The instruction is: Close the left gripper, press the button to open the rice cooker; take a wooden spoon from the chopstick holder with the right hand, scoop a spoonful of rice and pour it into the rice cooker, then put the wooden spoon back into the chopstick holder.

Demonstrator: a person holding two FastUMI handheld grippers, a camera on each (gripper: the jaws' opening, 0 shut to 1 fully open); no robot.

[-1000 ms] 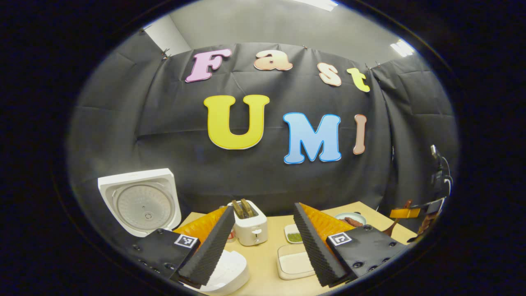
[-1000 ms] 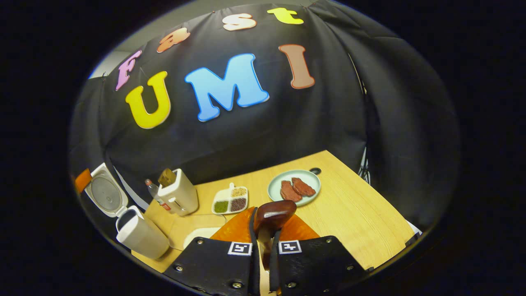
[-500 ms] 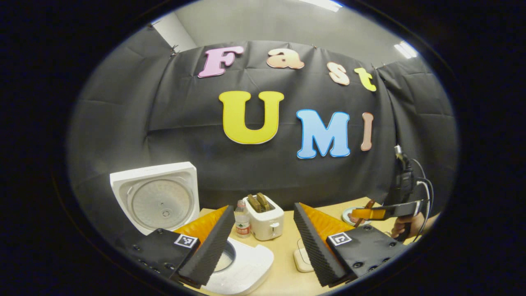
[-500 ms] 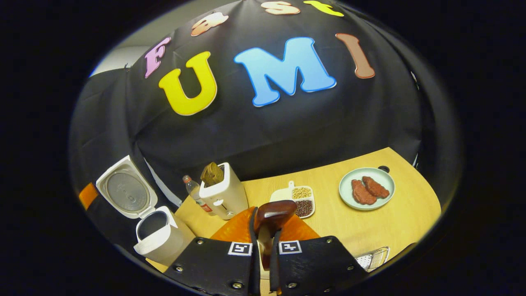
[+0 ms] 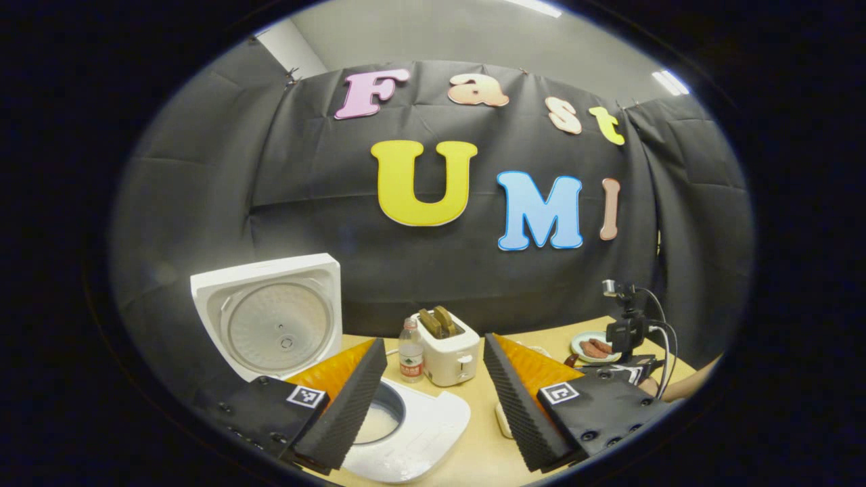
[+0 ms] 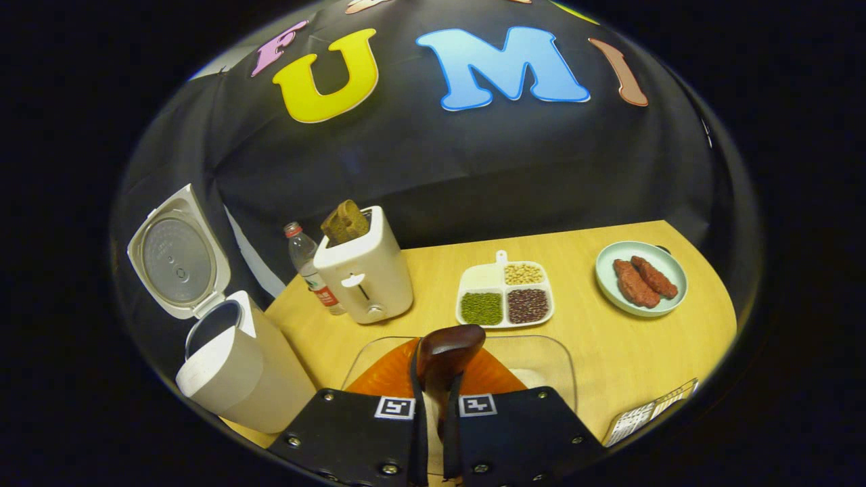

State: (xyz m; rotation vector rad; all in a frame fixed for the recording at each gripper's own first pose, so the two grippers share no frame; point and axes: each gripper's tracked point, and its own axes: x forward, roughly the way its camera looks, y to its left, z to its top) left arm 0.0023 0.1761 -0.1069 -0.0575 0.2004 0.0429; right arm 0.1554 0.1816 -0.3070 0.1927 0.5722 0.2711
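Lid up on the white rice cooker; beside it the right gripper clamps the dark wooden spoon, scooping ahead, while the left gripper hangs agape

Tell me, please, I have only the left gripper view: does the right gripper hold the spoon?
Observer: Yes. In the right gripper view the right gripper is shut on the spoon, with the bowl end pointing forward.
Operator: What is under the spoon?
Observer: A clear tray with something white in it, probably the rice.
Operator: And behind the tray?
Observer: A divided dish holding green, dark red and pale beans, each in its own compartment.
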